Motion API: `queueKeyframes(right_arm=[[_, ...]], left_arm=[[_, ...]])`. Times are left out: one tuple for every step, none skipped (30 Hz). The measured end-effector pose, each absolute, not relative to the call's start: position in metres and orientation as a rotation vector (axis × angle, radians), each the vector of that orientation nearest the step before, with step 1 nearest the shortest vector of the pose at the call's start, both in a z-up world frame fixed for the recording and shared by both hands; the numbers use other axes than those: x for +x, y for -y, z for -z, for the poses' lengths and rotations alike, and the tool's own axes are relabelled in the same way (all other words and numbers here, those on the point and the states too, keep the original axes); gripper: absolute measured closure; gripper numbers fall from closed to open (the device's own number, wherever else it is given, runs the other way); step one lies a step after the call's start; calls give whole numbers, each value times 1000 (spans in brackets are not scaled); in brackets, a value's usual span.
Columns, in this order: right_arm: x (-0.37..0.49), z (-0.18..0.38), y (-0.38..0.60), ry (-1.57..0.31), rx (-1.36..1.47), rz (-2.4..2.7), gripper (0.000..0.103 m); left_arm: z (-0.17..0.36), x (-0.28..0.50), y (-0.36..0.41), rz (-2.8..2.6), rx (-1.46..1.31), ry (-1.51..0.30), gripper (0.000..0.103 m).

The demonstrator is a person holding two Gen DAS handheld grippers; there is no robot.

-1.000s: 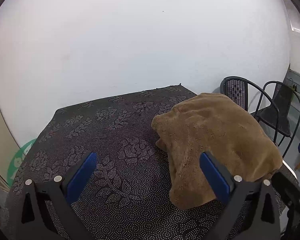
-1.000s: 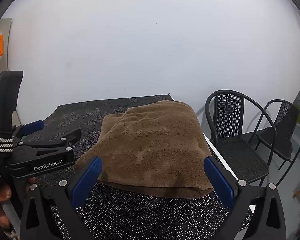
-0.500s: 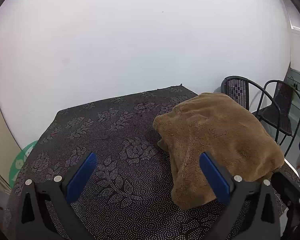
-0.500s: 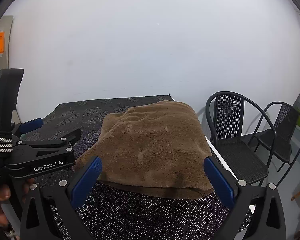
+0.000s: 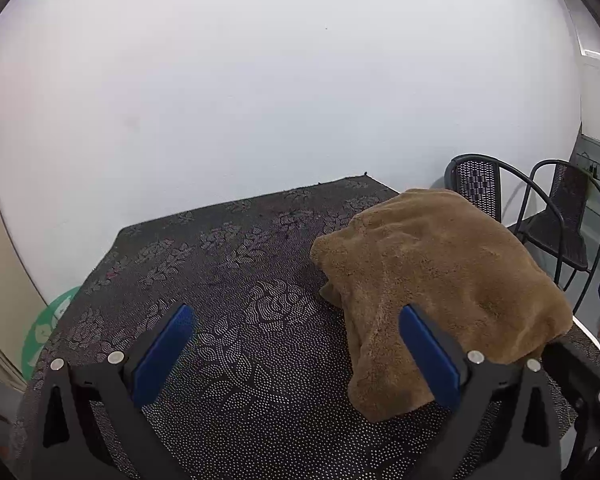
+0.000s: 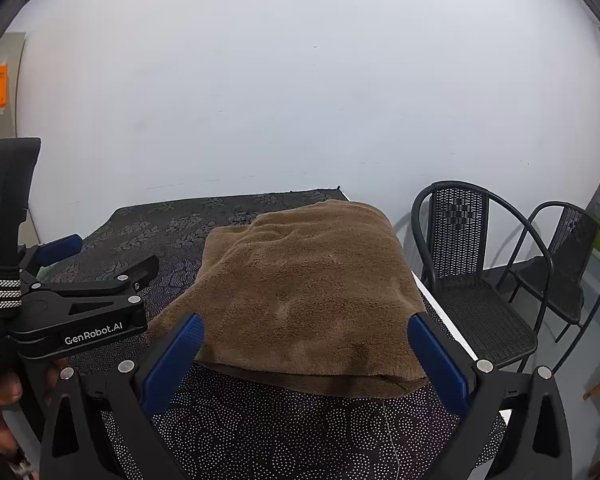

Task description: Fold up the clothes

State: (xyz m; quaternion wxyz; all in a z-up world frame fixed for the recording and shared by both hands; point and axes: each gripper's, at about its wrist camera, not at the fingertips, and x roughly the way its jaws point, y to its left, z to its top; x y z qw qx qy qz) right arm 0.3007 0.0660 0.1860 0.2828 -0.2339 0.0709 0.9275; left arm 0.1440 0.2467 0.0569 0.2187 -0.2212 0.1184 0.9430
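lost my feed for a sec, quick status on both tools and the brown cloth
Left tool open, empty, above the table. Right tool open, empty, facing the brown cloth. Cloth lies folded near the table's right edge. Nothing in the way.

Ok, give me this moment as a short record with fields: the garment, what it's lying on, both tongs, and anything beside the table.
garment: brown fleecy cloth, folded, lying flat
surface: table under a dark floral cover
cloth position: at the table's right edge
left tongs: open, empty, above the bare cover left of the cloth
right tongs: open, empty, facing the cloth's near edge
beside table: two black metal chairs on the right
backdrop: plain white wall
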Motion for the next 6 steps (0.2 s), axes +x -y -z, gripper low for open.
queueKeyframes(right_arm=[[300,-186,-66,-191,-627,-2484,0],[300,-185,-66,-191,-628,-2485,0],[299,-185,-66,-190,-629,-2485,0],[299,-185,-66,-189,-630,-2485,0],[299,-185,-66,-188,-631,-2486,0],[299,-185,-65,-186,-631,-2486,0]], left_arm=[[-57,145,-247,-2613,-608,-332,0],[-57,145,-247,-2614,-604,-335,0],[-57,146,-248,-2614,-602,-336,0],[-57,147,-248,-2613,-600,-337,0],[-57,147,-248,-2611,-599,-337,0],[-58,147,-248,-2610,-599,-338,0]])
